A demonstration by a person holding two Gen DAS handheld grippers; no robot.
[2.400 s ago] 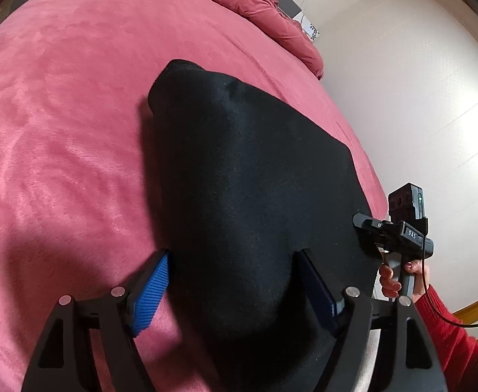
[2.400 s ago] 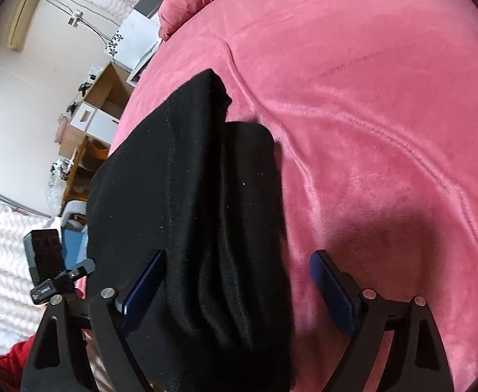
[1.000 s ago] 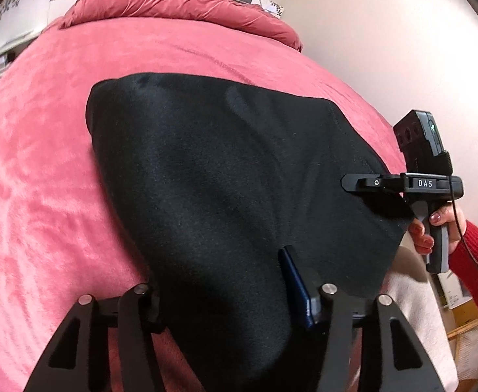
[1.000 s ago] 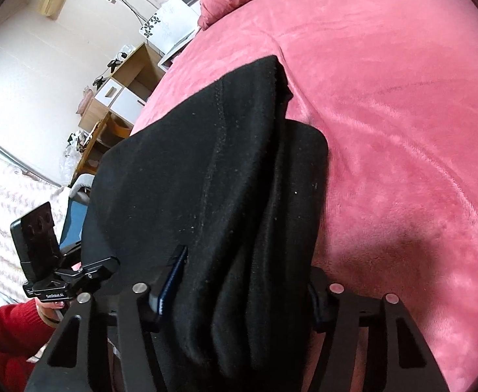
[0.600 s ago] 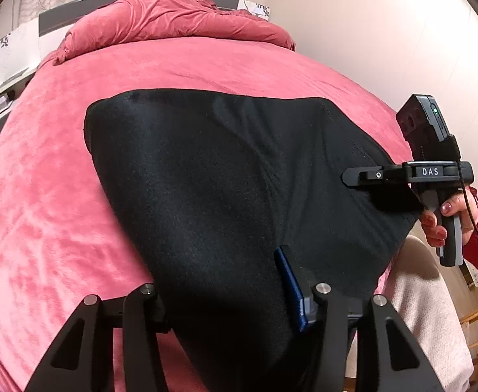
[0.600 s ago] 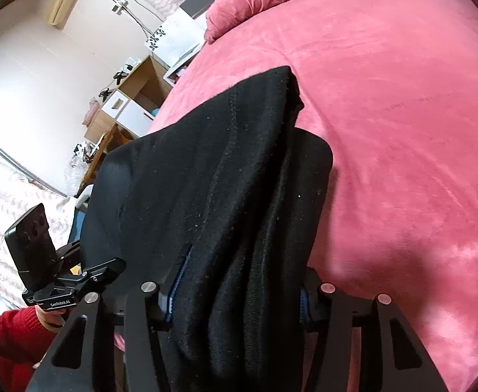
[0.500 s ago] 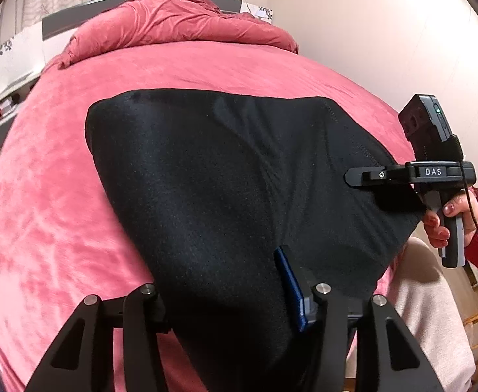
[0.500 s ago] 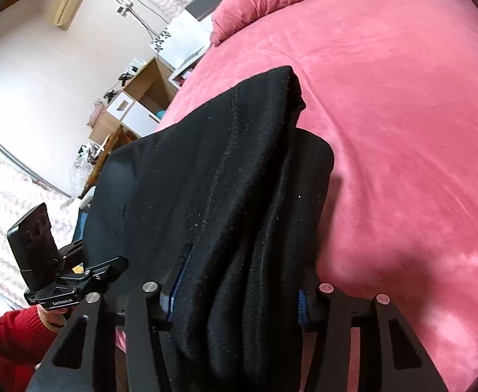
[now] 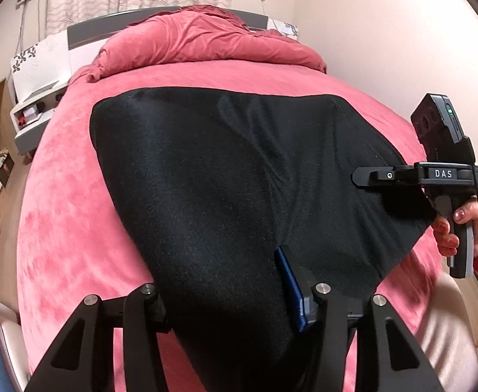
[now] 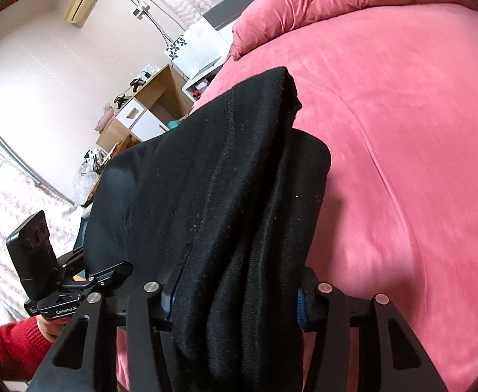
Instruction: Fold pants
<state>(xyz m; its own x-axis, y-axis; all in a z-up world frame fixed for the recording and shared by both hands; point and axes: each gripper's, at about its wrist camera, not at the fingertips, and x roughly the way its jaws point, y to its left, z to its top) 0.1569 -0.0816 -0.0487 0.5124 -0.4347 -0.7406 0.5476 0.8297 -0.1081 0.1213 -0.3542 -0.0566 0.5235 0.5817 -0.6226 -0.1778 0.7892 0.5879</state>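
Black pants [image 9: 225, 176] hang folded between the two grippers above a pink bed [image 9: 62, 222]; they also show in the right wrist view [image 10: 225, 176]. My left gripper [image 9: 225, 297] is shut on the near edge of the pants, its blue pad showing on the right. My right gripper [image 10: 235, 297] is shut on the other near corner, where the cloth bunches in thick folds. The right gripper also shows in the left wrist view [image 9: 369, 176], and the left gripper in the right wrist view [image 10: 108, 274]. The far end of the pants rests on the bed.
A pink duvet [image 9: 206, 42] is heaped at the headboard. A white bedside unit [image 9: 39, 81] and a wooden desk [image 10: 140, 107] stand left of the bed. A wall [image 9: 386, 26] runs along the bed's right side.
Both grippers closed on the near edge of the pants and lifted it. The pants now hang stretched between them, higher above the bed.
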